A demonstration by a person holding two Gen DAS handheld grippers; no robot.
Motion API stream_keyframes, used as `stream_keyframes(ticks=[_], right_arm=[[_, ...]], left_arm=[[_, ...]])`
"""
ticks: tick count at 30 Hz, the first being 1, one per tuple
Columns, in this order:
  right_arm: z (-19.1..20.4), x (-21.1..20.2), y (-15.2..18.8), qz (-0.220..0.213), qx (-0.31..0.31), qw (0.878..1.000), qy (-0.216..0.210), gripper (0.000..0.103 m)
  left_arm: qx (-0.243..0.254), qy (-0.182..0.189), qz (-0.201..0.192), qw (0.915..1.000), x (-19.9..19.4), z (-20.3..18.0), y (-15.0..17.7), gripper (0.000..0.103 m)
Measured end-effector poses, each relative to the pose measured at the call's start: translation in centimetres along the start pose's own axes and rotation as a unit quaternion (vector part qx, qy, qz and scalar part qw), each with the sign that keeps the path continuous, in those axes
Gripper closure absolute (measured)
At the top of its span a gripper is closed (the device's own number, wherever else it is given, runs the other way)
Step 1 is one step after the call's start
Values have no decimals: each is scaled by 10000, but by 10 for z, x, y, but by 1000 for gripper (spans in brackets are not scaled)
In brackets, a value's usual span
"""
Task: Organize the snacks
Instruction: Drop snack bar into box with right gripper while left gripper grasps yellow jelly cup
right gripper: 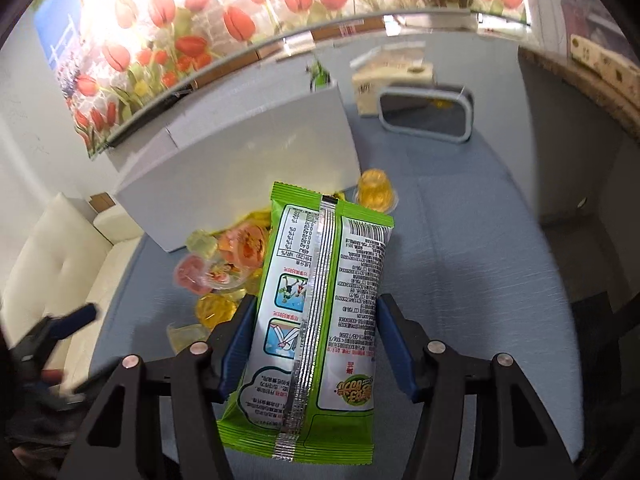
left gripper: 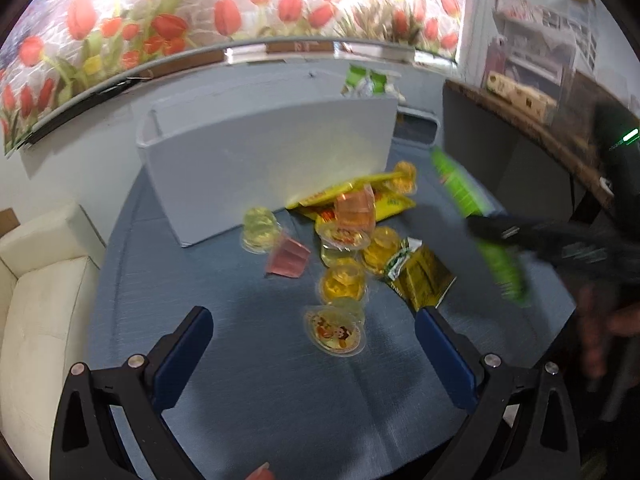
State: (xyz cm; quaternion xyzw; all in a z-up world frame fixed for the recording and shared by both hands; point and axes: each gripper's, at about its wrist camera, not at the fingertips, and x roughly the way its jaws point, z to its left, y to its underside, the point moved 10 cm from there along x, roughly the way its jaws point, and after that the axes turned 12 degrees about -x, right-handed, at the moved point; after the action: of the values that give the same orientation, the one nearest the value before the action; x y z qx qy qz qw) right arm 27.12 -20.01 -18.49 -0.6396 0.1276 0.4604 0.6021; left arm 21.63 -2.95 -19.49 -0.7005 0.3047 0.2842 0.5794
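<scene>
My right gripper [right gripper: 314, 312] is shut on a green snack packet [right gripper: 316, 312], held above the blue table, printed back up; it also shows in the left wrist view [left gripper: 480, 224], blurred. My left gripper [left gripper: 312, 328] is open and empty, low over the table in front of a jelly cup with a cartoon lid [left gripper: 336, 330]. Several yellow, orange and pink jelly cups [left gripper: 344, 256] and yellow packets [left gripper: 360, 200] lie heaped before a white box [left gripper: 260, 160]. A green packet [left gripper: 368, 80] sticks out of the box.
A grey-rimmed tray [right gripper: 424, 114] holding a yellow cup and a beige carton [right gripper: 392, 80] stand at the table's back right. A white sofa [left gripper: 36, 288] is left of the table. A dark desk [left gripper: 520, 128] is at the right.
</scene>
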Motion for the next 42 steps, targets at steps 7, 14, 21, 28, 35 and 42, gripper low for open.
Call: stream_keyframes(ticks=[7,14,21,28,35,42], right_arm=[[-3,-43,3,-260,29,9996,63,39],[-3,-45,5,-313,114,9994,-29,39],[2,-42,4,-321,60,9994,-87,39],[7,-41,4,-315,32,9994,-104,39],[18,-39,-12,-409,-154,9989,-180,39],[40,-34,-72,-733,-624,9952,-193,39]], left_arm=[[357,-127,219,9990,38,-11,11,0],[338,-155,304,9988,53,-8,16,5],[240,-163,427,9987,55,-1,22,54],[75,41,293,9995,39,0,14,54],[-20,130,-150,9998,-1,1,-22,54],[-89,189,-755,9969,-40,7,-97,54]])
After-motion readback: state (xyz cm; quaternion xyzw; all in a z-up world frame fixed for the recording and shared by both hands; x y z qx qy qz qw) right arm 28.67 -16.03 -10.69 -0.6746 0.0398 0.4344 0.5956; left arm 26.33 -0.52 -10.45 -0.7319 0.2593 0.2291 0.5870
